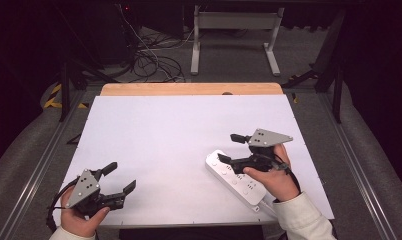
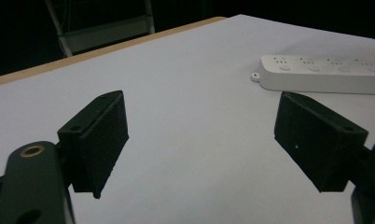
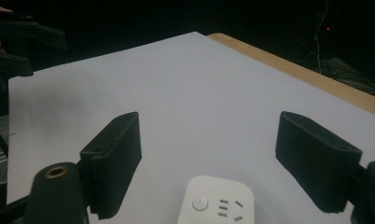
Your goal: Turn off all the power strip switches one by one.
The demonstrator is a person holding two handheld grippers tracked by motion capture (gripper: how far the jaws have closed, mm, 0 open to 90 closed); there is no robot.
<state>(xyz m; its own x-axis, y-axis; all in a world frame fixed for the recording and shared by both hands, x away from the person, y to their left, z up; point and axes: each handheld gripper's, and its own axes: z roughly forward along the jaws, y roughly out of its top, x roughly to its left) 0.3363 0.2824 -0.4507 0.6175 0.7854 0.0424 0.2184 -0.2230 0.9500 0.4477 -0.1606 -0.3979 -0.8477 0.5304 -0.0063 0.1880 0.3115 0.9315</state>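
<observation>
Power strip (image 1: 236,178), white, lies flat on the white sheet (image 1: 179,135) covering the bench (image 1: 189,89), over on the near right side, set at a slant with one end toward the middle and the other toward the near right corner. Right hand-held gripper (image 1: 228,148) hovers right above that strip's inner end, jaws spread wide and pinching nothing (in the right gripper view the strip's round button and first socket sit low between the two black jaws). The person's right hand (image 1: 271,180) wraps the handle, white sleeve (image 1: 301,217) trailing off the bottom edge. Over at the near left corner, the left hand-held gripper (image 1: 121,177) is parked low above the sheet, jaws also spread apart, empty, well apart from the strip. In the left gripper view the strip lies far off beyond the right-hand jaw.
</observation>
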